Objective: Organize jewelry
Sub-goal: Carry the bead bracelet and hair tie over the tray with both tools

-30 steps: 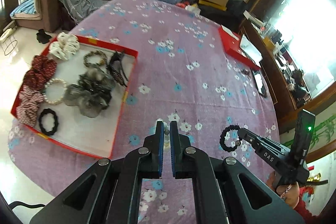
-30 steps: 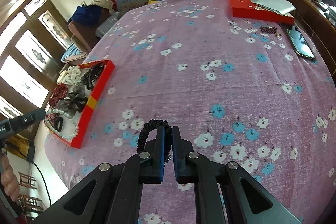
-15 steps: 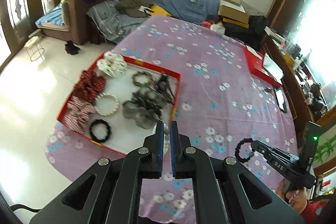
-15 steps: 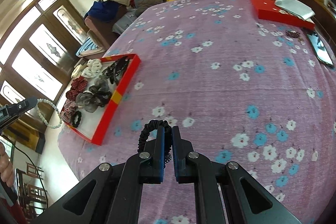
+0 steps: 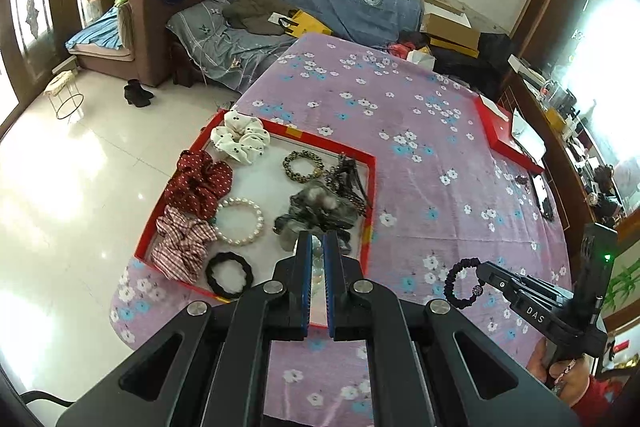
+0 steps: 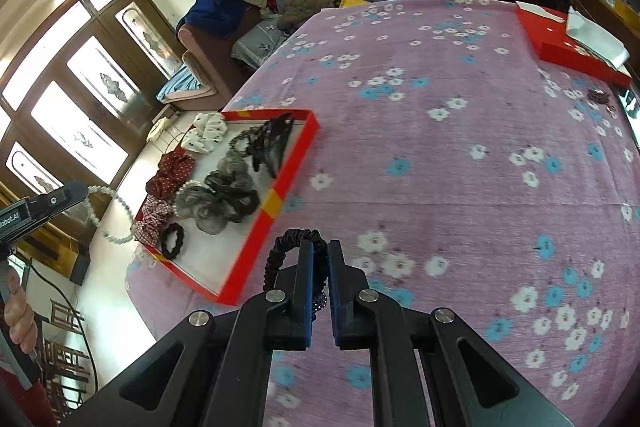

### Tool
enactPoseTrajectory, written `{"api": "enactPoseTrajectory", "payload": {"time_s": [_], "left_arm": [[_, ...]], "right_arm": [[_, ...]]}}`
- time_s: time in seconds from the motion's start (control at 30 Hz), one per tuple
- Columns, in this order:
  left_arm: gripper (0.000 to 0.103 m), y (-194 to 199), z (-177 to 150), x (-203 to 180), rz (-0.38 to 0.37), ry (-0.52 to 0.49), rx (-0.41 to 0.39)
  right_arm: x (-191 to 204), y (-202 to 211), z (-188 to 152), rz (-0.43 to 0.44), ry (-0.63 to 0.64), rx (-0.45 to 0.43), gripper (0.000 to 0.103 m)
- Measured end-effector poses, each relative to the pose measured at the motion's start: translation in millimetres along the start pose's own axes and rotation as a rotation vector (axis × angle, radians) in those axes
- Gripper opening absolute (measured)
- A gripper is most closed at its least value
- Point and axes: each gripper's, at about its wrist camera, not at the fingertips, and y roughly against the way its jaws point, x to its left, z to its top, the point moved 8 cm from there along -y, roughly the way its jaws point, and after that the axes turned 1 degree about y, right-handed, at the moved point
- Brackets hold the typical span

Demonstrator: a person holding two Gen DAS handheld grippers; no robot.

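Left hand-held gripper (image 5: 317,259) clamps pale bead bracelet (image 5: 317,269) above red tray (image 5: 370,187); right hand-held gripper (image 5: 482,269) grips dark bracelet (image 5: 454,283).

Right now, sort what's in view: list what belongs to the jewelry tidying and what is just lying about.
Job:
- red tray
- pale bead bracelet, in left gripper
- black hair tie, in right gripper
- pearl bracelet in the tray

Lying about:
- boots
- phone
- cardboard box

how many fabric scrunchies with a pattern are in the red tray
3, all along the far-left side of the red tray: a white dotted scrunchie at the far corner, a dark red dotted scrunchie in the middle, a red checked scrunchie nearest. The grey gauzy pile could hide more.
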Motion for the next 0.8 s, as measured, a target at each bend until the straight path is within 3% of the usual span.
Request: {"api": "enactPoseTrajectory", "payload": {"time_s": [0.53, 0.8], "left_arm": [[0.005, -37, 32, 61, -0.028, -0.091, 0.039], [0.005, -45, 40, 70, -0.055, -0.142, 0.058]], "right_arm": [[86, -40, 4, -0.050, 0.031, 0.025, 0.008], [121, -61, 3, -0.039, 0.048, 0.035, 0.008]]}}
